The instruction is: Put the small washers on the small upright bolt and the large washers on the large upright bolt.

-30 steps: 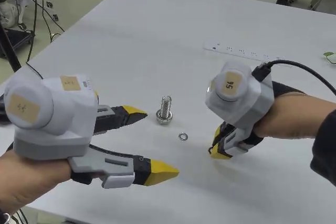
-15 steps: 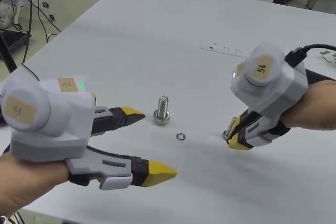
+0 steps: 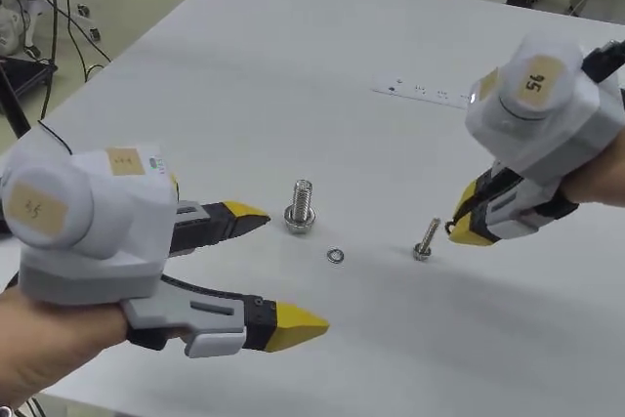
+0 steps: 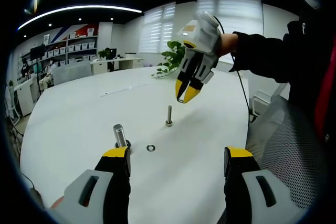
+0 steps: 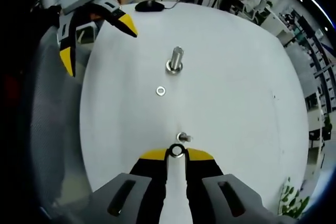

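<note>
step in hand: by my read you're on the small-washer leg, carrying one over to the small bolt (image 3: pixel 425 239).
right gripper (image 3: pixel 467 233): clenched almost closed on what looks like a small washer (image 5: pixel 177 151), a tiny hoop caught right between the yellow tips. It hangs raised, just beside the top of the small bolt.
left gripper (image 3: pixel 276 266): jaws spread wide with nothing in them. You've got it low over the table (image 3: pixel 244 65), with the large bolt (image 3: pixel 301 204) just past one tip.
small bolt: it stands on its head on the table, leaning a touch and well clear of the large bolt. I can't make out anything on its shank.
large bolt: upright, with a collar (image 5: pixel 174 68) round its foot. I can't tell whether that's a washer already seated or the bolt's own flange.
loose washer (image 3: pixel 335 256): it lies flat on the table between the two bolts and looks like a small one.
next move: I'd say bring the held washer's hole square over the small bolt's tip, level it, ease down and only then let go. The hole is tiny and the bolt leans, so a sideways nudge could tip it.
after that: the loose washer waits, and your left gripper sits nearest it.
</note>
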Demonstrator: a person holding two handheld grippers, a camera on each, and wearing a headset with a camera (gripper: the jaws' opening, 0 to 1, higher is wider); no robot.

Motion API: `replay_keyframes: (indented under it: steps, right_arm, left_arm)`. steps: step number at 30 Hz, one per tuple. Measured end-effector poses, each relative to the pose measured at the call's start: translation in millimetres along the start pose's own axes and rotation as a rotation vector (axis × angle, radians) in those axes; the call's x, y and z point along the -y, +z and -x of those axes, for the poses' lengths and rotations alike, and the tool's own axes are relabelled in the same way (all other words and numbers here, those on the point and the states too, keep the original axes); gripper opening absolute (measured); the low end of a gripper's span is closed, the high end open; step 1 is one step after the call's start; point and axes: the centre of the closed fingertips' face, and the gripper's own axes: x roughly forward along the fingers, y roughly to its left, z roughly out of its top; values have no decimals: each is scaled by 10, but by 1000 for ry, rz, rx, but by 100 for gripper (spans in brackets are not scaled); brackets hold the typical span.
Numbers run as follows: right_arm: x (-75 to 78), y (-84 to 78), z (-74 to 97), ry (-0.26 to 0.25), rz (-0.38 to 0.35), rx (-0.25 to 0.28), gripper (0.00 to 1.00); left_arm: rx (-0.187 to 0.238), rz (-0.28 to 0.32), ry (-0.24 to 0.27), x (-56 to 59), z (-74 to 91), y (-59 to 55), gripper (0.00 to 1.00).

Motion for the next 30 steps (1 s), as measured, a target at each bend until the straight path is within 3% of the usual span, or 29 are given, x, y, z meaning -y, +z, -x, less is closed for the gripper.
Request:
replay_keyframes:
  steps: [12,30]
  right_arm:
    - [153,107,-61,-11,29,-6,14]
    - [215,30,-283,16,36,-48,14]
  left_arm:
    - [-4,3,2,-10,-6,-1,72]
    - [-8,10,7,-24,-8,-25,72]
